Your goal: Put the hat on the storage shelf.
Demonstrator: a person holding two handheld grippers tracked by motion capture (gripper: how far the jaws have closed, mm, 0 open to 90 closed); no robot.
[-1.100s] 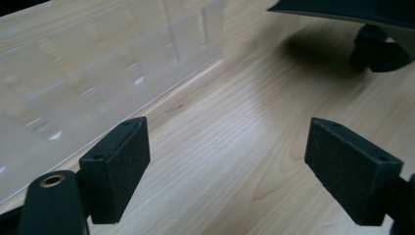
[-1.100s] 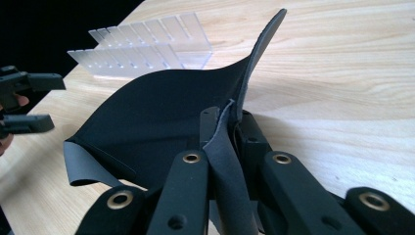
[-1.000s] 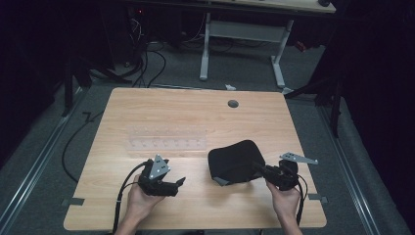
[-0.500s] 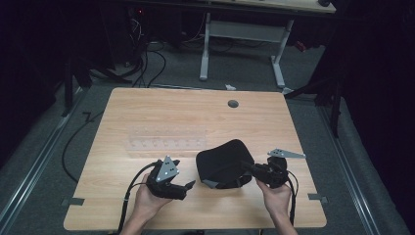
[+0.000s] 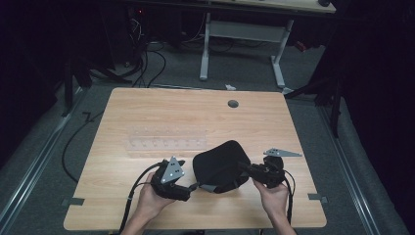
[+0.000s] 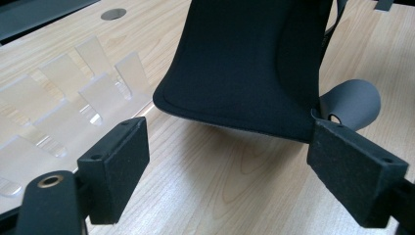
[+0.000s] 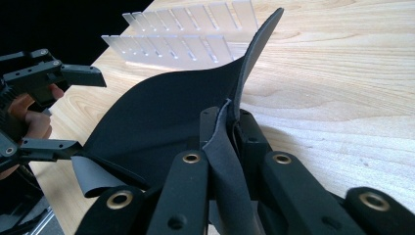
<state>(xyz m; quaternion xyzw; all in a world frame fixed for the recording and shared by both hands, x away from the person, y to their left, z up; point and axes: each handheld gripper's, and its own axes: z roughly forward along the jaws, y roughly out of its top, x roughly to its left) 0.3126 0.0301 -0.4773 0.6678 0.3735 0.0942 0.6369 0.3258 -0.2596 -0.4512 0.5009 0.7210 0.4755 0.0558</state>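
A black padded fabric piece [image 5: 220, 164] with a grey tab [image 6: 352, 100] at its near corner lies partly lifted off the wooden table [image 5: 147, 112]. My right gripper [image 5: 243, 167] is shut on its right edge; in the right gripper view the fabric [image 7: 161, 122] is pinched upright between the jaws [image 7: 229, 127]. My left gripper [image 5: 188, 179] stands open at the fabric's near-left side. In the left gripper view its two pads [image 6: 115, 156] flank the curled lower edge of the fabric [image 6: 240, 63] without touching it.
A clear acrylic slotted rack [image 5: 166, 138] lies flat just behind the fabric. A round cable hole [image 5: 233, 104] sits near the table's far edge. Beyond the table, cables and a white desk frame [image 5: 242, 36] stand on the dark floor.
The right gripper has carried the fabric leftward, toward the left gripper. The left gripper has shifted slightly right, so its open jaws now sit at the fabric's near-left edge.
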